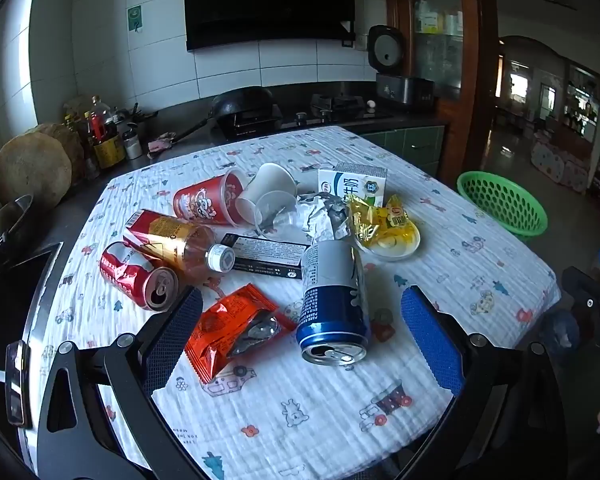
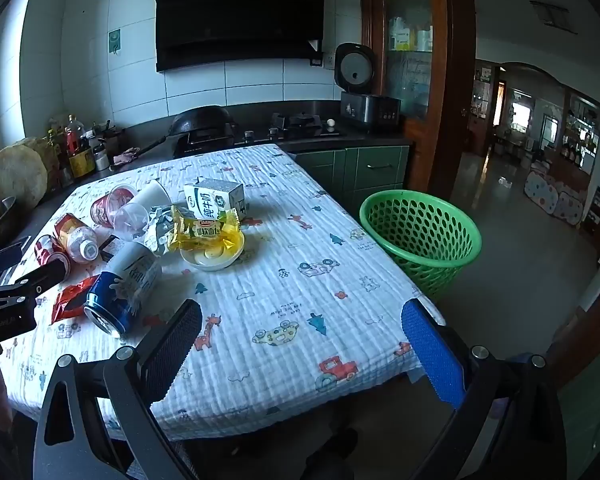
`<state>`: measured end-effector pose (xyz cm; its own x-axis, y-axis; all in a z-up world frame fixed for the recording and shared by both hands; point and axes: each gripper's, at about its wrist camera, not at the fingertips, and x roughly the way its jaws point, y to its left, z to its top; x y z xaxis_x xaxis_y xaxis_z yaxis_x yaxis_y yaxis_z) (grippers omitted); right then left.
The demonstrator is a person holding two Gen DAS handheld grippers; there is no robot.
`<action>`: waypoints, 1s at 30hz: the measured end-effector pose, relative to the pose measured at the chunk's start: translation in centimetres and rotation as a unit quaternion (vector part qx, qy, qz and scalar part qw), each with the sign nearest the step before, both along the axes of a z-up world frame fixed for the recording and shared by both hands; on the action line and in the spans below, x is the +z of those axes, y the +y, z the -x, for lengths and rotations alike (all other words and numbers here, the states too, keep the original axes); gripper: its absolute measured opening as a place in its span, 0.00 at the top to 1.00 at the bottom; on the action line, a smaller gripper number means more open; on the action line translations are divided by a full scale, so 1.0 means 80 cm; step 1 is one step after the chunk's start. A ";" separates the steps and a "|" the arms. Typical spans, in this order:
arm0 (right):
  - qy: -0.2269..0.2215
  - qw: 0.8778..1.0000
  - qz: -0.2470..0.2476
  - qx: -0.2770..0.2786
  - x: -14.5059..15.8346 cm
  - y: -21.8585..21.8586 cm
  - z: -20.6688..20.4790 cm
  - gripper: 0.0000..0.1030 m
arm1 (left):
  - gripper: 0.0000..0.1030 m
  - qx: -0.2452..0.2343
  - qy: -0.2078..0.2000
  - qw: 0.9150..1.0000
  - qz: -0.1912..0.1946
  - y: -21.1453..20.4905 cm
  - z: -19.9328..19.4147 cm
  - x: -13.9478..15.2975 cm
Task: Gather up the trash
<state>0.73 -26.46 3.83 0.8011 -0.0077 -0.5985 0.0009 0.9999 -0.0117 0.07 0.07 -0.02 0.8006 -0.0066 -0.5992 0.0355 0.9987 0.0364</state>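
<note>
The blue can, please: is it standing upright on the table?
No, the blue can lies on its side, its opened top facing the camera.

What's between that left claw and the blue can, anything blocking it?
Nothing visible. The left gripper is open, and the blue can lies on its side between the fingers. The orange wrapper lies just left of the can, near the left finger.
</note>
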 end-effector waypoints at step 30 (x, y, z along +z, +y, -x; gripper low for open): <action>-0.001 1.000 0.000 -0.003 0.000 0.002 0.001 0.06 | 0.05 -0.006 -0.005 1.000 -0.002 -0.003 -0.003 -0.005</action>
